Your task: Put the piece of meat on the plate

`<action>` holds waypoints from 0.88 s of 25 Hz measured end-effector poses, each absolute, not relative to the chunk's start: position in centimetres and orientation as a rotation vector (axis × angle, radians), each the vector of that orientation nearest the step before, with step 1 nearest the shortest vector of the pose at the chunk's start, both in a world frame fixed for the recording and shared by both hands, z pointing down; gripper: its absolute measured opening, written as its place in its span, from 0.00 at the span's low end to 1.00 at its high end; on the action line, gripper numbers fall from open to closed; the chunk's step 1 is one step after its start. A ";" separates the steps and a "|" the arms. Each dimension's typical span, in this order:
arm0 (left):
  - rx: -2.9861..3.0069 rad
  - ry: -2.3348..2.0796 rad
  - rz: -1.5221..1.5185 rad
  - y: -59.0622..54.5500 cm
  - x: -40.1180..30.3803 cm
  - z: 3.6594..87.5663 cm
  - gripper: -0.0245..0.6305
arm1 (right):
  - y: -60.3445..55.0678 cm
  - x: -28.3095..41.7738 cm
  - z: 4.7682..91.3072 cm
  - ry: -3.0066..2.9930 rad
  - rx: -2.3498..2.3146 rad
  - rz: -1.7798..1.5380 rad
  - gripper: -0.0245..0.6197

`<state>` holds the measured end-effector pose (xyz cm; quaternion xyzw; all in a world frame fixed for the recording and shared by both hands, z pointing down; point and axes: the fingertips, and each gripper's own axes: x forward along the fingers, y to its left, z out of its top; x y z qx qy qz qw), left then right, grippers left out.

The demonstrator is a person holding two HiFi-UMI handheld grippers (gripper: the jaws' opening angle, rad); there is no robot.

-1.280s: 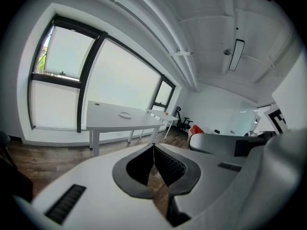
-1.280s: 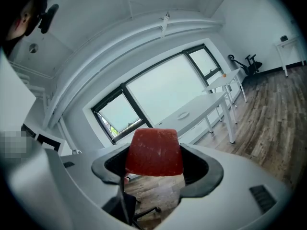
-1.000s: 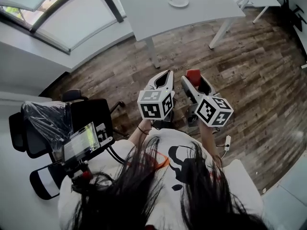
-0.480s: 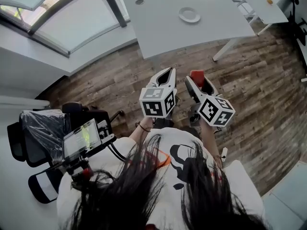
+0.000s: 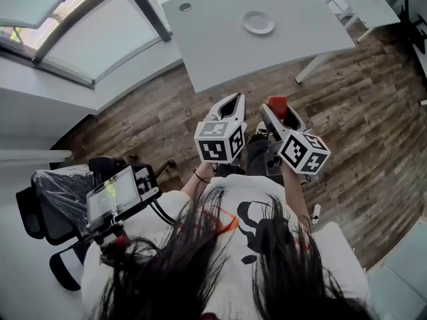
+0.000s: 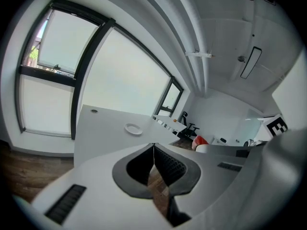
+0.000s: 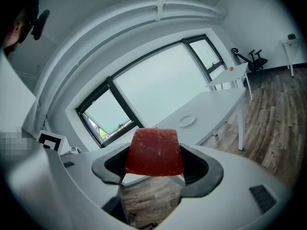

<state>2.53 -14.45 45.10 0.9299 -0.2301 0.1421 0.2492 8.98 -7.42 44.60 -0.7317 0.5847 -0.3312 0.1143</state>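
The right gripper (image 5: 277, 109) was clamped on the piece of meat (image 7: 154, 150), a red block wedged between the dark ribbed pads, probably so that it would ride securely while carried. The left gripper (image 6: 153, 147) had its jaws pressed together with nothing between them and was held idle just beside the right one. Both pointed over the wooden floor (image 5: 373, 112) towards the white table (image 5: 220, 39). The small white plate (image 5: 257, 23) sat there, well apart from the meat, so the approach seemed unfinished.
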 end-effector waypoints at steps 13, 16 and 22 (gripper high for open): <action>2.516 -0.681 0.369 -21.8 10.0 45.5 0.05 | -16.1 18.0 44.6 1.816 -2.099 -0.961 0.53; 2.502 -0.694 0.362 -22.7 10.9 45.6 0.05 | -17.5 19.1 44.5 1.844 -2.081 -0.965 0.53; 2.457 -0.729 0.363 -26.0 16.5 46.7 0.05 | -22.0 25.1 46.2 1.891 -2.059 -1.028 0.53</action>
